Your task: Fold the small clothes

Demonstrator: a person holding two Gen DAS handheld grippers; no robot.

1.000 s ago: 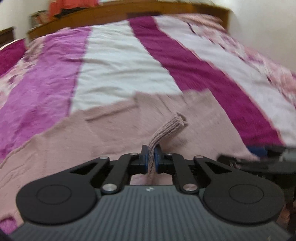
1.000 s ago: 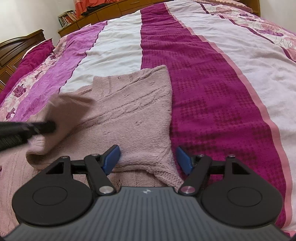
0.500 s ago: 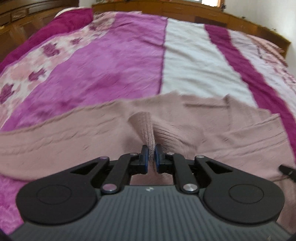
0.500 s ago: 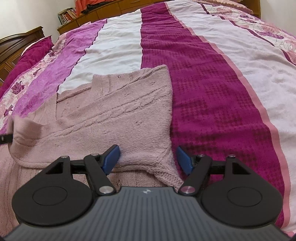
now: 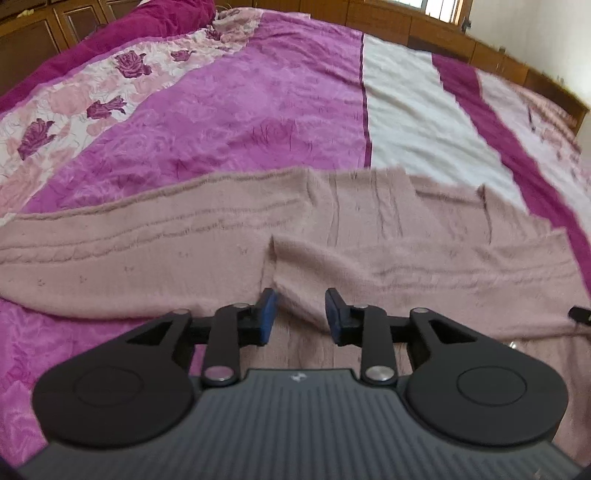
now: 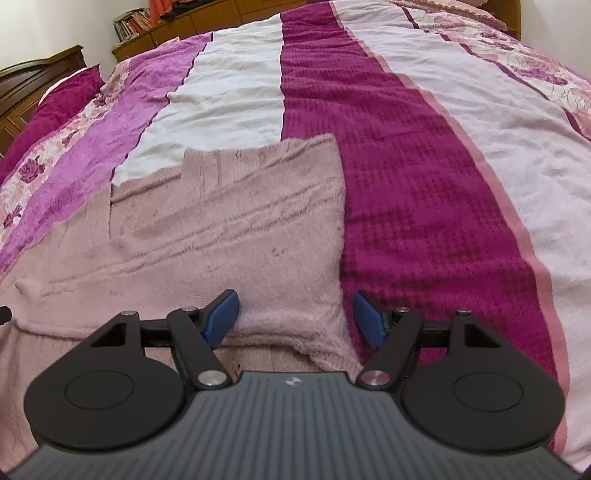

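Note:
A dusty-pink knit sweater (image 5: 369,236) lies spread on the bed, with a folded-over flap on top. It also shows in the right wrist view (image 6: 229,236). My left gripper (image 5: 300,315) is open, its blue pads on either side of the flap's near edge, holding nothing. My right gripper (image 6: 295,314) is open over the sweater's near right corner, holding nothing. The sweater's left sleeve (image 5: 110,243) stretches out to the left.
The bed carries a striped cover in magenta (image 6: 406,184), white (image 6: 229,96) and floral pink (image 5: 74,110). A wooden headboard (image 5: 443,26) runs along the far edge. Wooden furniture with books (image 6: 129,26) stands at the back left.
My left gripper has opened and let go of the sweater fold it held. The fold now lies flat on the sweater. The right gripper has stayed open and still.

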